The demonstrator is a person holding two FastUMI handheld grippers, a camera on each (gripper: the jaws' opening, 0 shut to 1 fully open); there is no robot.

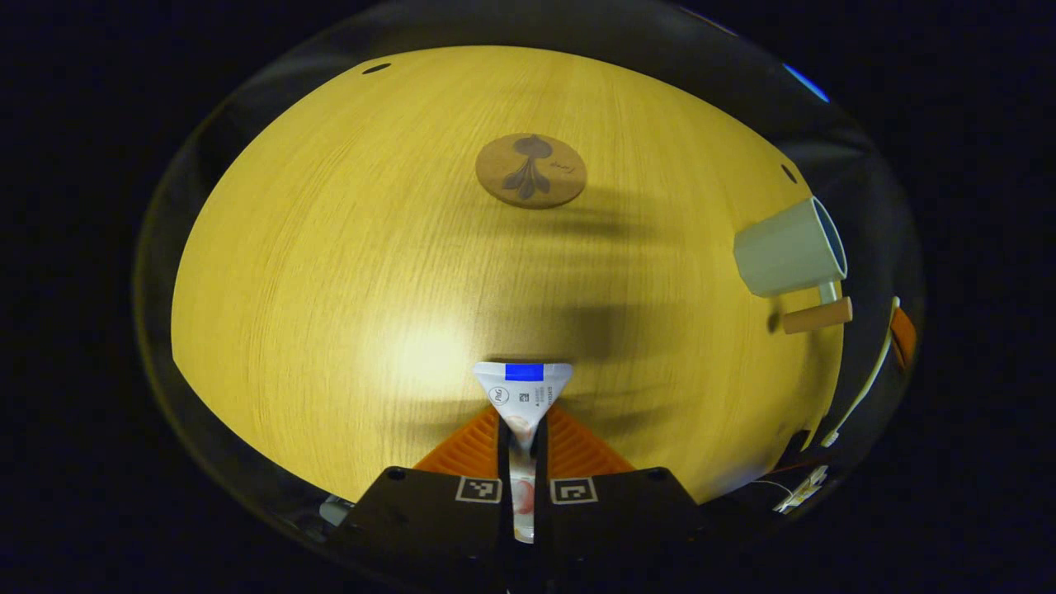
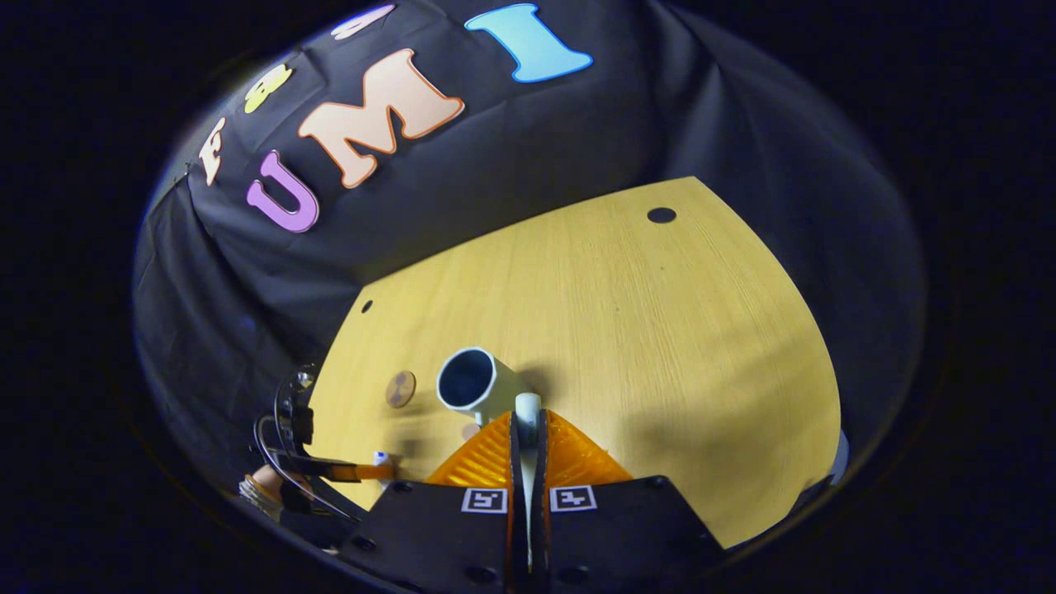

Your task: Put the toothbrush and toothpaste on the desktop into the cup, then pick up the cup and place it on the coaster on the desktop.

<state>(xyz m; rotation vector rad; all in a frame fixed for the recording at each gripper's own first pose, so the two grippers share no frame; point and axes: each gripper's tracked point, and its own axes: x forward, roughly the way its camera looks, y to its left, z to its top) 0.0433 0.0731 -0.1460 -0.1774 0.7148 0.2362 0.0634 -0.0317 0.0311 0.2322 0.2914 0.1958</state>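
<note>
Showing the task at an early stage: neither article had been placed in the cup [image 2: 487, 384].

The left hand-held gripper [image 1: 524, 412] was closed on the toothpaste [image 1: 523, 381]. The tube was pinched between both fingers, its flat crimped end projecting forward above the table [image 1: 330, 289].

The right hand-held gripper [image 2: 528, 417] was nearly closed on a slim white shaft, judged to be the toothbrush [image 2: 527, 406], whose tip lay just beside the near wall of the cup. Its head could not be made out.

In the right gripper view the cup stood on the table with its mouth open to the camera. The interior looked dark and, as far as could be told, empty.

In the left gripper view the coaster [image 1: 530, 171] lay bare at the far middle of the table, well apart from the cup at the right edge.

Done, by this evidence: both articles picked up.

Remaining:
- inserting the toothbrush, which appeared closest to completion;
- inserting the toothpaste;
- freeing a hand-held gripper to take the cup;
- carrying the cup to the coaster.
</note>
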